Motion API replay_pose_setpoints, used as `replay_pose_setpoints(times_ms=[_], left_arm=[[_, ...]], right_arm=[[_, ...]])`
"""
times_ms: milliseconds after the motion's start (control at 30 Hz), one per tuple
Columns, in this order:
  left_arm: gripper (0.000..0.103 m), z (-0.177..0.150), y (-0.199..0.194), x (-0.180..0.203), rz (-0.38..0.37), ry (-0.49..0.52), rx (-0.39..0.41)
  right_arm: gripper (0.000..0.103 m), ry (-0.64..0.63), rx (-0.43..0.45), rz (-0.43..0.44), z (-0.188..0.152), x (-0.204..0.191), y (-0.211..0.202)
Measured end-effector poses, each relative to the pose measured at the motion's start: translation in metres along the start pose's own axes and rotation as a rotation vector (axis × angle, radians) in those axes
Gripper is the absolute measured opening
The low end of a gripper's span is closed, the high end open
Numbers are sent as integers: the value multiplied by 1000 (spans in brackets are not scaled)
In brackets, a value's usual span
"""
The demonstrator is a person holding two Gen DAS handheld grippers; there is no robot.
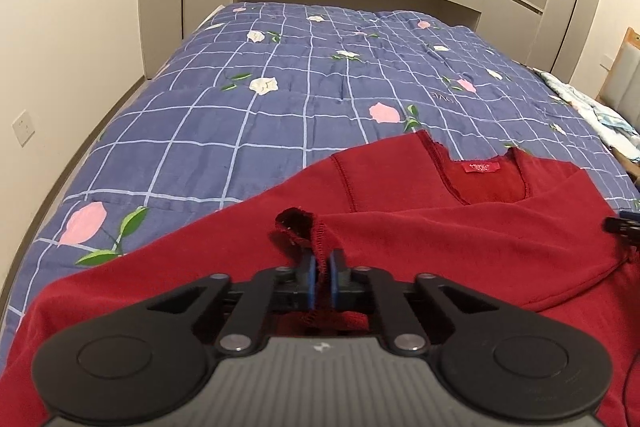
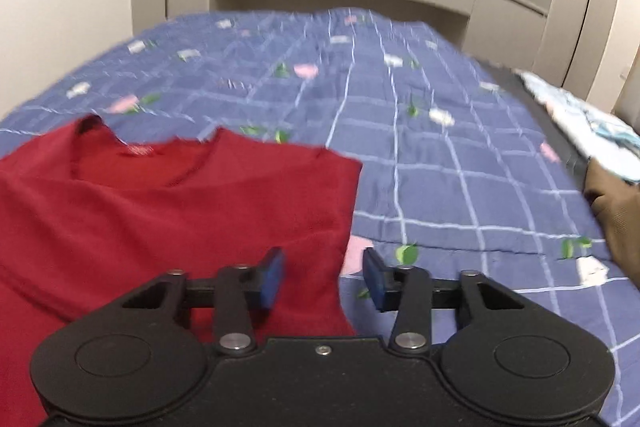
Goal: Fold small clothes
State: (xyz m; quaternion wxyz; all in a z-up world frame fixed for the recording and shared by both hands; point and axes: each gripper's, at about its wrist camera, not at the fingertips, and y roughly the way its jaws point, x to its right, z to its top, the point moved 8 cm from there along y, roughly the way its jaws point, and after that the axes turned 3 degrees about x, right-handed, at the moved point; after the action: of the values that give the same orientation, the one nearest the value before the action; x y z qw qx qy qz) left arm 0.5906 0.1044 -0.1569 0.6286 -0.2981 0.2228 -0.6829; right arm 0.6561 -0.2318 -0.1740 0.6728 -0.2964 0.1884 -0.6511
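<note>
Two claws worked one red shirt [image 1: 440, 227] spread on the bed [image 1: 280, 99]. My left claw [image 1: 322, 269] was clamped on a bunched sleeve cuff just ahead of it, to carry it inward. My right claw [image 2: 324, 277] hung apart over the shirt's right edge, free to grip there.

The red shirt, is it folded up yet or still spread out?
Partly folded: the red shirt has one side flipped over its front, pinched by the shut left gripper.
</note>
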Motion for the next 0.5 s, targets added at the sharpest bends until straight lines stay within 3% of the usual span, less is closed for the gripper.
replay_pose_setpoints(times_ms=[33, 100, 300, 400, 500], left_arm=[[3, 1, -1, 0, 1, 3, 4], [2, 3, -5, 2, -2, 1, 21], [2, 12, -19, 21, -74, 29, 98], [2, 3, -5, 26, -45, 66, 60], [2, -6, 7, 22, -18, 68, 30]], right_arm=[[11, -3, -5, 5, -1, -2, 5], [5, -6, 12, 1, 2, -1, 3], [0, 44, 84, -63, 9, 30, -14], [0, 65, 58, -108, -3, 48, -8], [0, 89, 31, -97, -18, 55, -5]])
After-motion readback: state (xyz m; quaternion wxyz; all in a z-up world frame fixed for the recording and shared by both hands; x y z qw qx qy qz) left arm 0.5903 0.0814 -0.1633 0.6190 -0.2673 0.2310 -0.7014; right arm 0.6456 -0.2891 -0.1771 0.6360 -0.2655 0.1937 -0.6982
